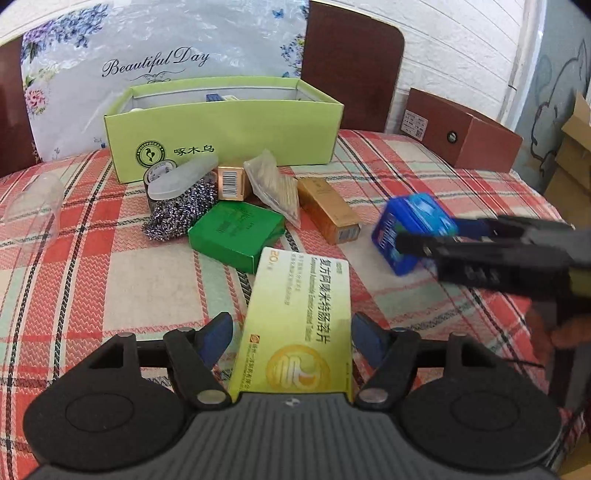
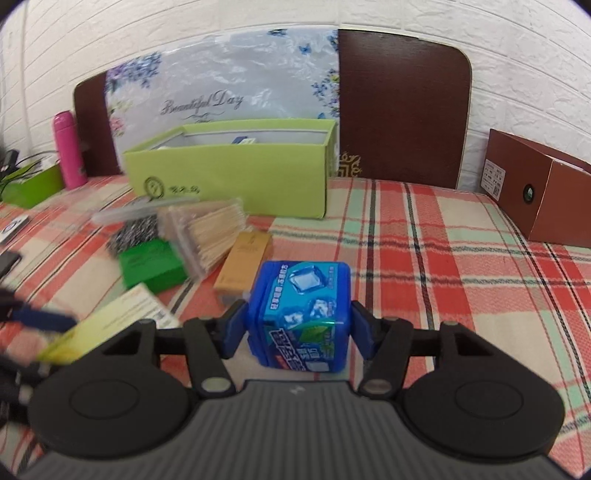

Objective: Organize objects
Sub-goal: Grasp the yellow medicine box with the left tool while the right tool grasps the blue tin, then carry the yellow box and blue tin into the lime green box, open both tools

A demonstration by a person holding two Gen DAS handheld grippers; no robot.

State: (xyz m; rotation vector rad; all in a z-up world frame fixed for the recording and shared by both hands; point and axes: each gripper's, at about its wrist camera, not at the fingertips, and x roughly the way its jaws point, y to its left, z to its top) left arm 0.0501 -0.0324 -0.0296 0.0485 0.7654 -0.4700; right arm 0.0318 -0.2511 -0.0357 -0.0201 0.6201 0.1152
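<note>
A plaid bedspread (image 2: pixel 443 236) in red, cream and mint covers the bed. Behind it stands a dark brown headboard (image 2: pixel 399 107), with a flowered plastic bag (image 1: pixel 162 48) (printed "Beautiful Day") leaning against it. A white brick-pattern wall (image 2: pixel 258 18) rises behind. A brown carton (image 2: pixel 546 192) lies at the bed's right edge, and a pink flask (image 2: pixel 68 151) stands upright at far left.

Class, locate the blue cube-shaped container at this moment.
The blue container sits between the right gripper fingers, on the plaid cloth, right of the gold box.
</note>
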